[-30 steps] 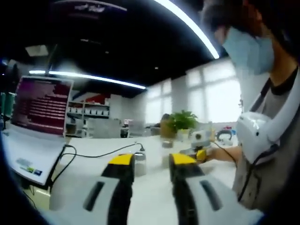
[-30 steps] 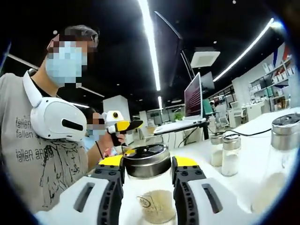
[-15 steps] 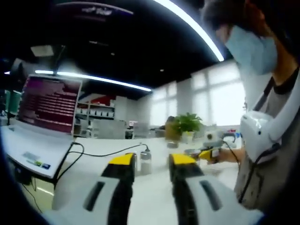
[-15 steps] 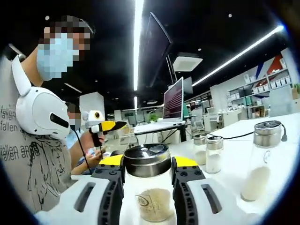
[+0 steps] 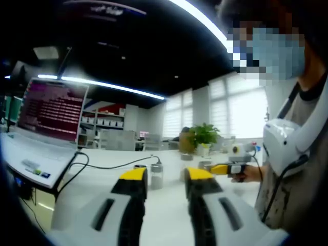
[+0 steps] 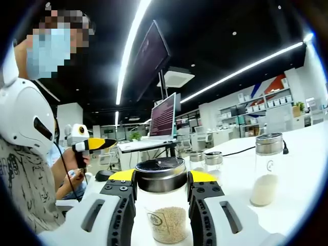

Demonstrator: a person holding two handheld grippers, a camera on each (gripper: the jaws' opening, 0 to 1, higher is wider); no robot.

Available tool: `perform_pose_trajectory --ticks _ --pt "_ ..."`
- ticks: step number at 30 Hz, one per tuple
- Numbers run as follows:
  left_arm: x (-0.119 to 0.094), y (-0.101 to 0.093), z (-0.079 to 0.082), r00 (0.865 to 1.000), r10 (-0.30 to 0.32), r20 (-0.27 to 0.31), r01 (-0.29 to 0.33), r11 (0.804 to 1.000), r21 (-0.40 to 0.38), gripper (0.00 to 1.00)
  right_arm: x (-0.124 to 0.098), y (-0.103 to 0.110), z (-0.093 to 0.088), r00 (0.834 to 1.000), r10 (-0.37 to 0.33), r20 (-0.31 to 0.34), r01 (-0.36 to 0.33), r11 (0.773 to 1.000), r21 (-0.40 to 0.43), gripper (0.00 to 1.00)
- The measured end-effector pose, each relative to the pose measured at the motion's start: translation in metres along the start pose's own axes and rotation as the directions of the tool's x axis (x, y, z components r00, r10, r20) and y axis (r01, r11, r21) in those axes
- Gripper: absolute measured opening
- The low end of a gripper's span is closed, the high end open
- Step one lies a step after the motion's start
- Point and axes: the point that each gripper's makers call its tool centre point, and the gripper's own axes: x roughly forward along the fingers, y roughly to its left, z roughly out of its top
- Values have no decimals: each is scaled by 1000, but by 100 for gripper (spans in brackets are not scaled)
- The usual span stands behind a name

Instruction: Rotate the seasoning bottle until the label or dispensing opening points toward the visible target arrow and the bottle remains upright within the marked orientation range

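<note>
Two yellow-tipped jaws of the right tool [image 6: 161, 179] are closed against the metal cap of the seasoning bottle [image 6: 163, 207], which is held upright between them in the right gripper view; pale granules are seen in its lower glass, with a small printed mark on the front. To its right, three more shakers stand on the white worktop [image 6: 302, 169]: two small ones [image 6: 205, 163] close together just behind the right jaw, and a taller one [image 6: 266, 169] further out, well apart from the held bottle, with bare worktop between. The left tool [image 6: 95, 145] is seen at the left, raised off the surface in a hand. A laptop [image 6: 163, 117] stands behind, with a cable running across the worktop.

In the left gripper view, the left tool [image 5: 165, 177] is seen with its jaws parted and nothing between them. A small shaker [image 5: 156, 174] stands beyond the gap, clear of both jaws. The laptop [image 5: 43, 128] sits at the left edge, its cable [image 5: 110, 166] trailing toward the shaker. A potted plant [image 5: 202, 137] stands further back, before bright windows.
</note>
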Motion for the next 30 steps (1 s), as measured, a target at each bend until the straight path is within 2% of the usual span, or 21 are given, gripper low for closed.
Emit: perform_pose_trajectory --ticks 9,19,23,27,28,30 --pt "-2 1 2 1000 8 19 -8 1000 -8 30 0 -2 1 993 -119 -4 119 993 -22 37" --pt "0 -4 -1 1000 -10 15 10 1000 -22 30 -1 -4 0 979 -205 -11 204 978 -51 38" --pt "-1 -4 -2 1000 -9 18 10 1000 -28 30 -1 -4 -2 982 -184 -42 179 980 -91 38" --pt "-2 -3 -3 1000 -4 16 4 999 -34 30 -2 -5 -2 985 -165 -51 160 983 -86 40" --pt "-2 -3 -3 1000 -4 17 5 999 -35 30 -1 0 -1 992 -120 -41 117 991 -57 44" --pt "-3 -3 -3 1000 -6 16 7 999 -35 30 -1 -2 8 997 -74 1 74 997 5 59"
